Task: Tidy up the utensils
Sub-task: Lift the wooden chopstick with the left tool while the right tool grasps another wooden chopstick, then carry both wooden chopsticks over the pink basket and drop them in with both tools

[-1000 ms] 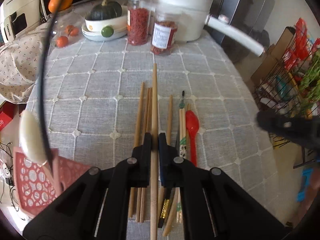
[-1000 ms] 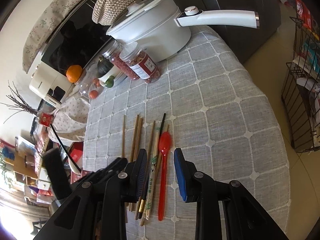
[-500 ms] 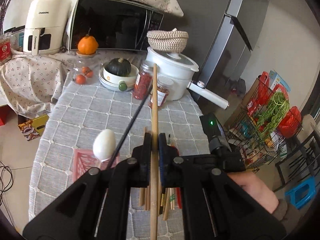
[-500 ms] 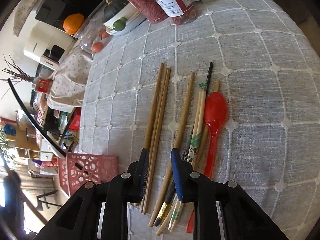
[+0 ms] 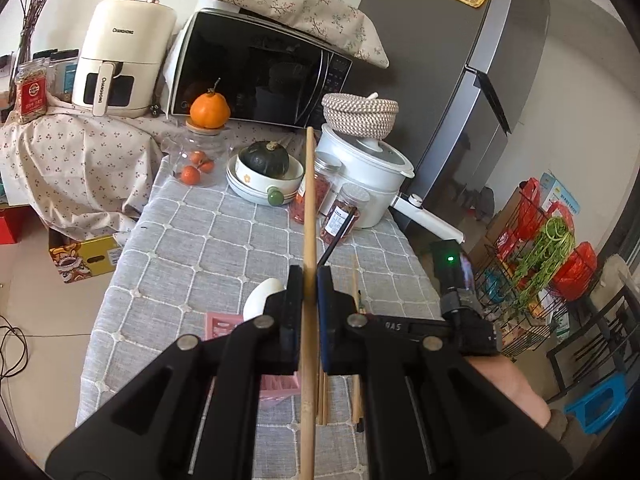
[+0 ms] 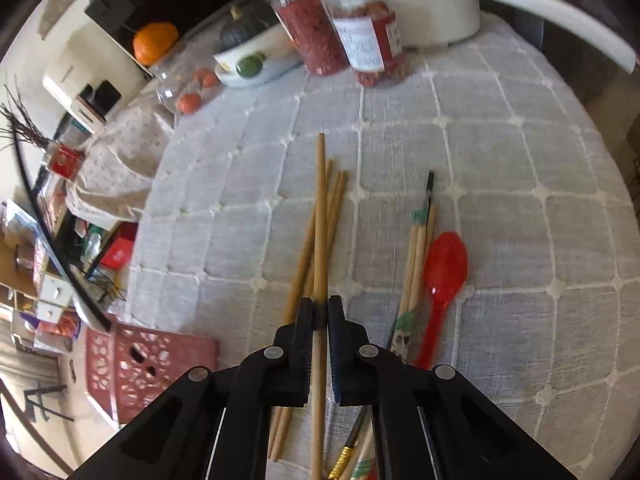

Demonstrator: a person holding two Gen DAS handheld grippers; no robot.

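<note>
Now each hand-held gripper, left [image 5: 309,280] and right [image 6: 319,312], pinches one long wooden chopstick [image 5: 308,208] thinly; a wobble might drop it.

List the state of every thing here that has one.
Left gripper: jaws shut on a wooden chopstick, lifted off the table.
Right gripper: jaws just closed on another chopstick in the pile.
Red spoon: lying flat, bowl up.
Pink basket: on the cloth.
Pot: lidded.
Microwave: door shut.
</note>
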